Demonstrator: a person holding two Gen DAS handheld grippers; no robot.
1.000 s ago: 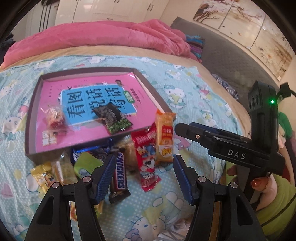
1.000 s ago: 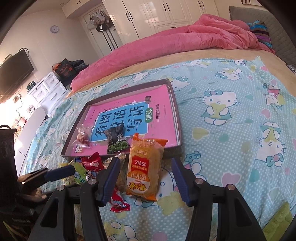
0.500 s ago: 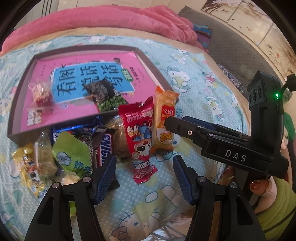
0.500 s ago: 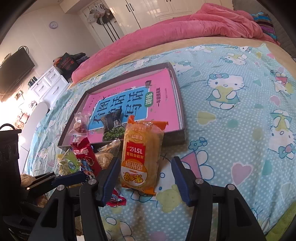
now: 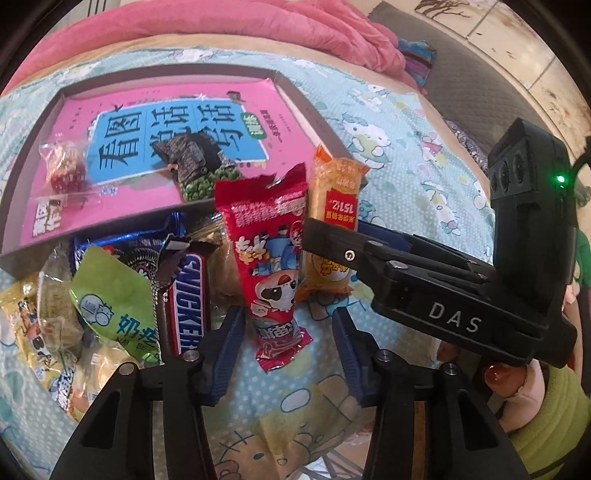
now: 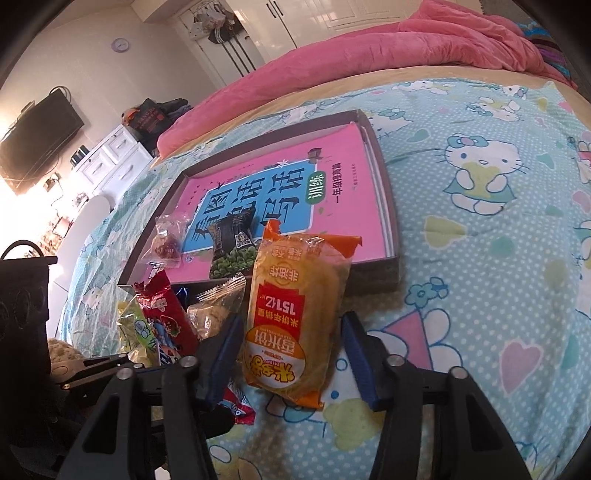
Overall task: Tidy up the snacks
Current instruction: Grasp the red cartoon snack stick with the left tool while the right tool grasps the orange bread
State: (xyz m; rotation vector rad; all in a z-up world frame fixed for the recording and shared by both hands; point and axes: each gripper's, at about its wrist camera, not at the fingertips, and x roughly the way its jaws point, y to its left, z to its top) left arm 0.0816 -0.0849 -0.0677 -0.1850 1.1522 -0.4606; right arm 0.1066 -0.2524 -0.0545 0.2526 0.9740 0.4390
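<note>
A shallow dark tray point(image 5: 22, 254) point(image 6: 384, 206) lined with a pink book lies on the bed. In it are a green pea packet point(image 5: 199, 173) point(image 6: 232, 251) and a clear packet of red sweets point(image 5: 66, 170) point(image 6: 168, 243). Loose snacks lie in front of it: a red packet point(image 5: 273, 251) point(image 6: 166, 321), an orange rice-cracker packet point(image 5: 332, 206) point(image 6: 291, 321), a Snickers bar point(image 5: 190, 302), a green packet point(image 5: 114, 295). My left gripper point(image 5: 286, 343) is open around the red packet's near end. My right gripper point(image 6: 291, 354) is open around the orange packet's near end.
A pink duvet point(image 5: 221, 26) point(image 6: 369, 59) is bunched at the far side of the bed. The Hello Kitty sheet point(image 6: 480, 184) stretches to the right of the tray. More wrappers point(image 5: 33, 325) lie at the left. A white dresser point(image 6: 110, 166) and a TV point(image 6: 37, 136) stand beyond the bed.
Both grippers have moved forward and lower towards the snack pile. The red packet now sits between my left fingers and the orange packet between my right fingers.
</note>
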